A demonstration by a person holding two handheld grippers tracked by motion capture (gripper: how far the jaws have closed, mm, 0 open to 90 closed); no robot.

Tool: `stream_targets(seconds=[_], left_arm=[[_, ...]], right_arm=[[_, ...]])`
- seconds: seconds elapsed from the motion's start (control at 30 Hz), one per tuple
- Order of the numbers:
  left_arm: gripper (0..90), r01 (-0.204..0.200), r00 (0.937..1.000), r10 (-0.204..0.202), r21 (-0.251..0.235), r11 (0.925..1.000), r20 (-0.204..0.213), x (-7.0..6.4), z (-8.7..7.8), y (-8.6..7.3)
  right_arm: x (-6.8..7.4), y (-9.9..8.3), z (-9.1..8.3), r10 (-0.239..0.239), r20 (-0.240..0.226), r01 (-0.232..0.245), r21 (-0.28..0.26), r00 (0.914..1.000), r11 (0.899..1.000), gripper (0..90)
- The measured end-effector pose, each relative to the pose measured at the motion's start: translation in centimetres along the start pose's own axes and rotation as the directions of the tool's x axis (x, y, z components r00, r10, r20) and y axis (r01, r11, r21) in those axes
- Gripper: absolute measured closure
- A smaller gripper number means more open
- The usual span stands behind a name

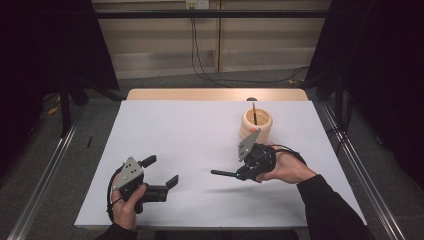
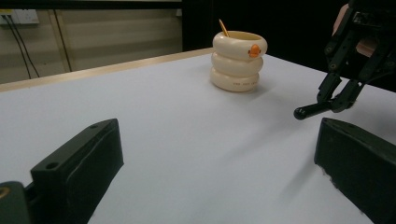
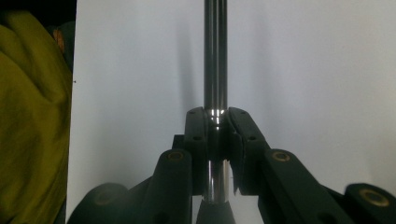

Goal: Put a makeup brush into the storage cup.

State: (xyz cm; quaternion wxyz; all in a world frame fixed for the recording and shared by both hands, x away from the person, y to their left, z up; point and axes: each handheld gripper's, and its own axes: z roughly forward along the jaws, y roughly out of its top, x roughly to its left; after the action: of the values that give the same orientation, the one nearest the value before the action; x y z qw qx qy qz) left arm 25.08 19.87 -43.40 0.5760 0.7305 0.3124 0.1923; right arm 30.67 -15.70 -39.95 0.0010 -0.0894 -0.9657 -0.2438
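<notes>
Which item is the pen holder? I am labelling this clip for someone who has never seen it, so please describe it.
On the white table, look toward the far right area, just beyond the right gripper that is shut on a dark pen. The pen holder is a cream cup shaped like three stacked rings, with a small orange mark near its rim and one thin stick standing inside it.

- From my remote station: the ringed holder [image 1: 256, 125] stands on the table [image 1: 165, 125] toward its far right, with 1 stick [image 1: 254, 113] in it.
- The right gripper [image 1: 240, 175] sits just in front of the holder, clamped on a pen [image 1: 223, 174] that points left.
- The left gripper [image 1: 161, 171] is at the near left, well apart, jaws spread.
</notes>
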Motion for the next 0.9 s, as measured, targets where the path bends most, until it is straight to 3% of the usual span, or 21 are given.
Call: stream_targets(seconds=[0.13,0.2,0.23,0.33,0.57,0.9], left_arm=[[1.0,0.006,0.9999,-0.006,-0.009,0.9999,0.013,-0.1,0.0,0.2],[1.0,-0.013,0.9999,0.013,0.007,0.9999,0.007,-0.1,-0.1,0.4],[1.0,-0.012,0.9995,0.012,0.0,0.9999,0.03,0.0,-0.1,0.5],[0.8,-0.015,0.9998,0.015,0.001,0.9999,0.009,-0.1,-0.1,0.9],[1.0,-0.018,0.9985,0.017,0.018,0.9997,0.052,-0.5,0.1,1.9],[1.0,-0.041,0.9918,0.031,0.075,0.9963,0.124,-0.6,1.1,2.7]], right_arm=[[0.0,0.0,-0.1,-0.003,-0.005,0.003,-0.005,1.0,1.0,78.4],[0.1,0.0,-0.2,0.009,-0.003,-0.009,-0.003,1.0,1.0,78.4],[0.0,0.0,-0.2,0.004,-0.006,-0.004,-0.004,1.0,1.0,78.4],[0.1,0.0,-0.2,0.005,-0.008,-0.005,-0.006,1.0,1.0,78.4],[-0.1,0.0,0.0,-0.016,-0.007,0.016,-0.019,0.9999,1.0,78.3],[-0.2,-0.1,-0.1,-0.018,-0.008,0.017,-0.028,0.9998,0.999,78.3]])
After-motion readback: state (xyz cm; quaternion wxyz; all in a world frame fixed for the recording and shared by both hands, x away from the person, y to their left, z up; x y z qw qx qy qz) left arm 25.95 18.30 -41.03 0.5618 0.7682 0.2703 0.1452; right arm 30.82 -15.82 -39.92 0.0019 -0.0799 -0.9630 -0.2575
